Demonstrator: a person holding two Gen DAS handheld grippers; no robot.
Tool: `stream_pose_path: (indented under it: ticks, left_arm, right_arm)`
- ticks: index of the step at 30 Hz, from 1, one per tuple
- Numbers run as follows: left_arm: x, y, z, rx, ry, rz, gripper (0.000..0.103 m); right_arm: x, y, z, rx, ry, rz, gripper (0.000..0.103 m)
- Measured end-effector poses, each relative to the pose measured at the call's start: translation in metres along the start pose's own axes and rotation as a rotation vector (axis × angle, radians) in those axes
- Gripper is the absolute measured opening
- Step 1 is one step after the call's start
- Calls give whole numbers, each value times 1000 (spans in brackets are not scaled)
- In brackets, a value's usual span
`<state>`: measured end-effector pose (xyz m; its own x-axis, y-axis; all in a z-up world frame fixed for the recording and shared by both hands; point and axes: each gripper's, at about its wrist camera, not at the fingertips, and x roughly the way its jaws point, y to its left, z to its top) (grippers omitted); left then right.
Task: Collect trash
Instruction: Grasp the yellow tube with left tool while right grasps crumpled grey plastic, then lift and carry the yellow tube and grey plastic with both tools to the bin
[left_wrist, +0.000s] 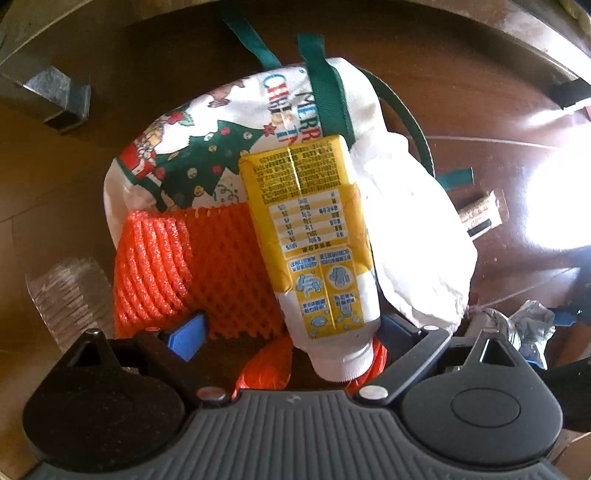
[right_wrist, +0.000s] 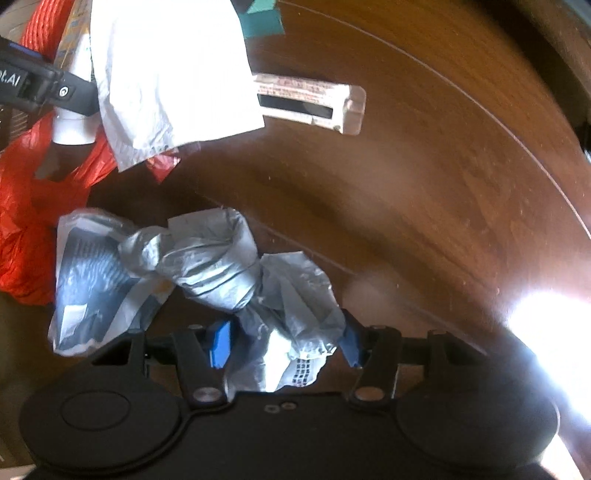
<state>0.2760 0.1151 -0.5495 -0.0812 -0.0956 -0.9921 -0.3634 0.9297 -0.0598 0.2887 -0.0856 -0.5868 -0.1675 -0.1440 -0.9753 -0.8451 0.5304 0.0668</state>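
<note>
From the left wrist view, the left tool (left_wrist: 291, 332) points down on a heap on the dark wooden table (left_wrist: 461, 110): a Christmas-print cloth bag (left_wrist: 207, 147) with green handles, an orange foam net (left_wrist: 184, 266), a white tissue (left_wrist: 417, 236), and on top a yellow-and-white tube (left_wrist: 314, 236) whose white cap lies between the spread jaws. The blue pads stand well apart, and I cannot see that either one presses on the tube, so I judge this tool open and holding nothing. The danger here, I think, is that the round, smooth tube slips or rolls off the soft heap when the jaws close near its cap, or that the orange plastic bag (left_wrist: 262, 369) below is caught together with it. From the right wrist view, the right tool (right_wrist: 286, 341) stands over a crumpled silver wrapper (right_wrist: 207, 266) lying on the table, near a small flat packet (right_wrist: 310, 99). Its blue fingers (right_wrist: 219, 343) are spread on both sides of the wrapper's near end, seemingly without squeezing it yet. The thin foil may crush and slide out, or only a corner is pinched and it tears.
</note>
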Motion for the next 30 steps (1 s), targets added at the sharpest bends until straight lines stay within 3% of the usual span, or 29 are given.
stream_pose_path:
  ticks: [1, 4, 8, 16, 23, 30]
  left_arm:
    - [0, 1, 0, 3, -5, 0, 95]
    - [-3, 1, -3, 17, -19, -11, 84]
    - [-5, -2, -12, 11, -9, -36, 49]
    - [-24, -1, -20, -37, 33, -44, 49]
    - [-69, 9, -30, -63, 15, -48, 48]
    - [-125, 19, -39, -78, -5, -41, 47]
  right_arm:
    - [0, 2, 0, -5, -6, -5, 53]
    - [-2, 10, 1, -37, -10, -22, 34]
    - [-11, 13, 1, -75, -12, -25, 22]
    - [-60, 19, -5, -91, -33, -32, 18]
    - [-135, 37, -12, -111, -139, -121, 16]
    - [-197, 34, -35, 46, -267, -157, 16]
